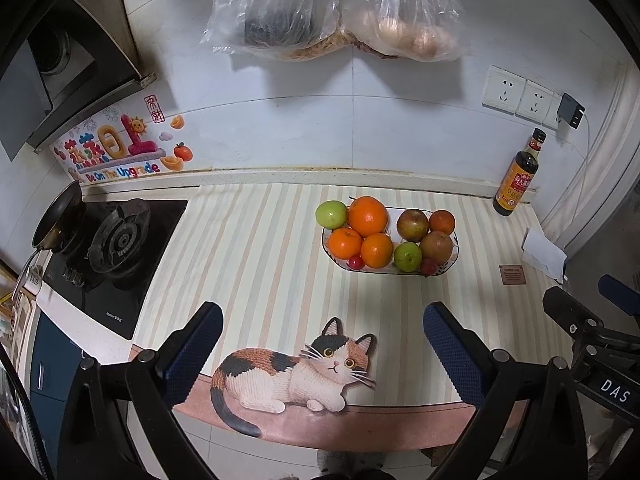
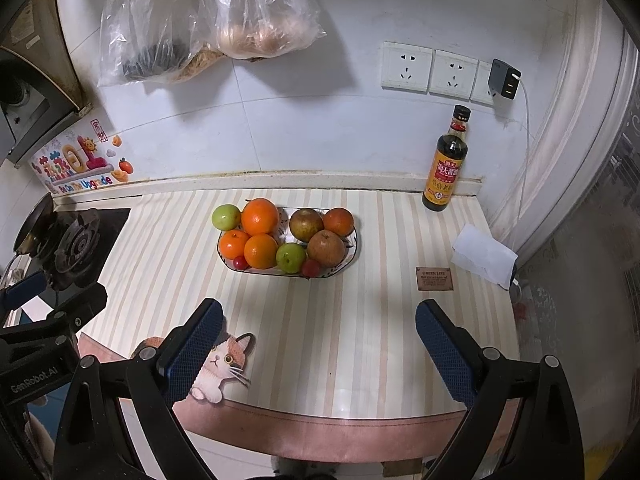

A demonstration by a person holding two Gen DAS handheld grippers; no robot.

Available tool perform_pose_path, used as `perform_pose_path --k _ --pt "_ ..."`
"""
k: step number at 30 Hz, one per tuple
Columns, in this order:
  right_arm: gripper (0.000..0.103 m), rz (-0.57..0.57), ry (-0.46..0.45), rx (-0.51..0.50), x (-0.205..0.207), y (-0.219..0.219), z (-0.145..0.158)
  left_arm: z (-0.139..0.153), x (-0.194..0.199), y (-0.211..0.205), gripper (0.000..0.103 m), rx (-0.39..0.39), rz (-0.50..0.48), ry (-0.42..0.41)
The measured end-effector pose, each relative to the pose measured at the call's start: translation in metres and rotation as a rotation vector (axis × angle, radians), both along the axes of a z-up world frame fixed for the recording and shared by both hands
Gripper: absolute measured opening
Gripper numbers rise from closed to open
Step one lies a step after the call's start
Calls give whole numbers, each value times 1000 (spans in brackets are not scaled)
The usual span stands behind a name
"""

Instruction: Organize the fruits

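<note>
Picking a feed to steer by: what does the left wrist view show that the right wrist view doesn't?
Left wrist only: the whole printed calico cat on the mat and the right tongs at its edge. Right wrist only: the readable brown label plaque and the left tongs. Both: the white oval fruit bowl and dark soy sauce bottle.

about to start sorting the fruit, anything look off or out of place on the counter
Mostly tidy. One green apple sits at the far left rim of the fruit plate, apparently half off it, so it could roll. A crumpled white paper lies loose by the right wall. No spills or damage show.
</note>
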State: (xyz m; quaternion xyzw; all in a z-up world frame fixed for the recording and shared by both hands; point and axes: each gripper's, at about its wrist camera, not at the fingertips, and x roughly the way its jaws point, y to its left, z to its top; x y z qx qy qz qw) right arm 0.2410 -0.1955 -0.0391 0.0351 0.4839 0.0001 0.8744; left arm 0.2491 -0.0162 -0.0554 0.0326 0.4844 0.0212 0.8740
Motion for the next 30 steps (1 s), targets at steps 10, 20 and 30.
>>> perform_pose_path --k 10,20,30 --pt "99 -4 4 9 -8 -1 -1 1 -5 2 103 -4 1 -5" --pt "99 -1 9 12 -16 1 -2 4 -8 4 103 -9 8 -9" --pt "99 1 7 8 -17 2 0 5 -11 5 103 -11 12 -9"
